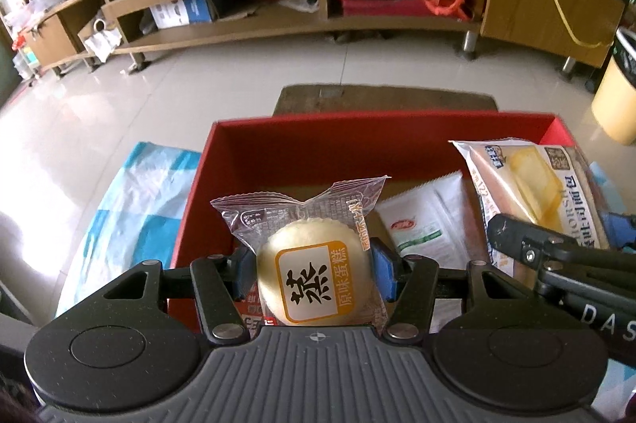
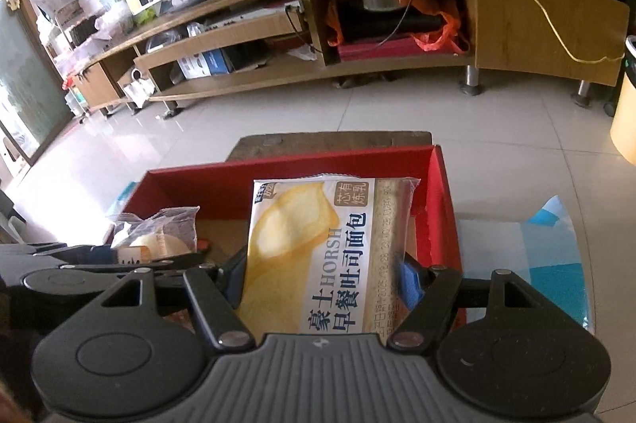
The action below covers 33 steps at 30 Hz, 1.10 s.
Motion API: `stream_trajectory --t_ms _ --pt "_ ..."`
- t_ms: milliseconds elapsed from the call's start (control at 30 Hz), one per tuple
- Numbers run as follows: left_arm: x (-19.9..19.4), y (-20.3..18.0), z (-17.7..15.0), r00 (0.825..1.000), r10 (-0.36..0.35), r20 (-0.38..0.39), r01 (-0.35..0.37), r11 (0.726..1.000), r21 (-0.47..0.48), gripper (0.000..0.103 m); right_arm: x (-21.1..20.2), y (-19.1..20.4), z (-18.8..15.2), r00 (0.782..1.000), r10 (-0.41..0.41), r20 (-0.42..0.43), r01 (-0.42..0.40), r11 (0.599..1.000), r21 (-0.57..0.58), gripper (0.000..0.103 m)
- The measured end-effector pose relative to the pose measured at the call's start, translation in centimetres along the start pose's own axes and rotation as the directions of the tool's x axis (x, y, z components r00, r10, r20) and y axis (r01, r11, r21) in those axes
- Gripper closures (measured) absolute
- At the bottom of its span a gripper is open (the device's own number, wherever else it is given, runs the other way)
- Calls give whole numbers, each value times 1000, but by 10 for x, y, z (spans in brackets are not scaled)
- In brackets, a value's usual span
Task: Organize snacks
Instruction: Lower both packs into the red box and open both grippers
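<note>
Gripping cake [image 1: 312, 280] and bread [image 2: 314, 256].

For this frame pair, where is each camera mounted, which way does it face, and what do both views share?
Left wrist: sits on the left claw, looking forward and down into the open red cardboard box; its blue pads clamp a round steamed cake in clear wrap, and the right claw enters at the right edge.
Right wrist: sits on the right claw, facing the same way; it grips a flat yellow-and-white toast bread packet, left claw at the left edge.
Shared: the box, both snacks, tiled floor, wooden TV stand.
</note>
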State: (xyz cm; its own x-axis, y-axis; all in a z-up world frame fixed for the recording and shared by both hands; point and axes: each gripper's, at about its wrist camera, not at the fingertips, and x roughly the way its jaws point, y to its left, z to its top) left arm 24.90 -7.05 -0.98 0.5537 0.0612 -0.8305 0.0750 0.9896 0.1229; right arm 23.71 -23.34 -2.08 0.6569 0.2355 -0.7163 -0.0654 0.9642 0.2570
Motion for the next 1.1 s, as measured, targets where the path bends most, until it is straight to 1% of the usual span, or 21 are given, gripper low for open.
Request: stream_trajectory --t_ms 133,233,300,367,433,500,600,700,800,933,1100 --pt "9 0 -4 1000 15 -27 -15 1000 14 38 11 2 -3 1000 -20 -3 20 1000 -24 35" --pt "10 -3 -6 999 28 -26 -27 999 26 35 16 0 -4 1000 -22 -7 22 1000 -17 35" --pt "10 -3 -6 999 34 -26 -33 999 28 27 17 -1 -5 1000 -27 -9 27 999 -17 35" --pt "10 -4 -6 999 29 -26 -29 999 28 27 17 -1 -5 999 -52 0 52 998 -37 34" --pt "8 -5 -6 999 32 -23 -31 999 29 26 16 -2 -5 999 -53 6 53 998 -31 34" --pt "7 -5 -5 999 34 -15 -33 999 34 23 16 -4 -4 999 -53 12 53 998 -24 34" --pt "3 -7 -5 999 42 0 -42 998 44 22 15 -4 -4 998 -60 23 60 998 -28 34" --pt "-1 -7 -6 999 46 7 -46 998 44 21 12 -3 -3 997 -75 37 76 996 -38 34" --pt "-7 -5 -6 999 53 10 -54 998 41 20 3 -2 1 996 -64 61 66 997 -32 34" --pt "-21 -1 -8 997 69 34 -70 997 31 18 -11 2 5 994 -59 93 63 997 -44 34" --pt "-37 5 -13 997 67 43 -68 997 19 17 -28 9 9 992 -56 113 62 997 -51 34"
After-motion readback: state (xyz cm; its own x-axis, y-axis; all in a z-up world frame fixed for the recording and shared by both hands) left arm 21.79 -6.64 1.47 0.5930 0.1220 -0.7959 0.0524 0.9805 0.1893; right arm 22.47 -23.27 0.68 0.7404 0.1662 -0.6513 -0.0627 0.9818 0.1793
